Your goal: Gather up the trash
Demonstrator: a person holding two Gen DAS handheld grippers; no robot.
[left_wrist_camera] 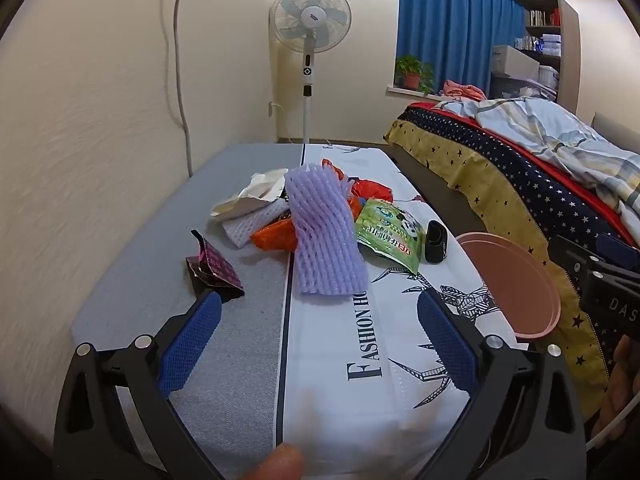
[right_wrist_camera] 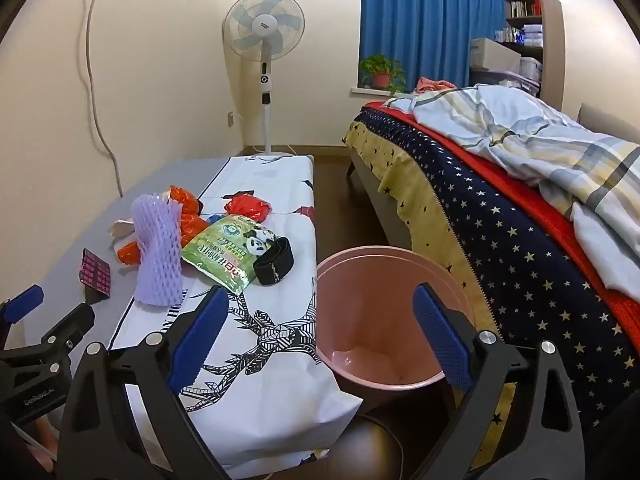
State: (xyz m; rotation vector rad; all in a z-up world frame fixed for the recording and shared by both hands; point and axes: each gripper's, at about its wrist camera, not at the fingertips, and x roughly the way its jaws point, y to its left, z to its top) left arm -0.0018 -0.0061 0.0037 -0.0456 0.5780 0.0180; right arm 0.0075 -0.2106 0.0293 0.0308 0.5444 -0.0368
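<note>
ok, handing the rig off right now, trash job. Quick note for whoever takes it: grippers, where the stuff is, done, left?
Left gripper: open, empty, above the table's near end, short of the pile.
Right gripper: open, empty, over the pink bin.
Bin stands on the floor between table and bed; looks empty inside.
Trash all on the table: purple foam net, white foam net, orange wrappers, green panda packet, dark red wrapper, crumpled paper, black strap.
Done: nothing binned, as far as visible.
Left: every piece. The purple net is probably the easiest first.
</note>
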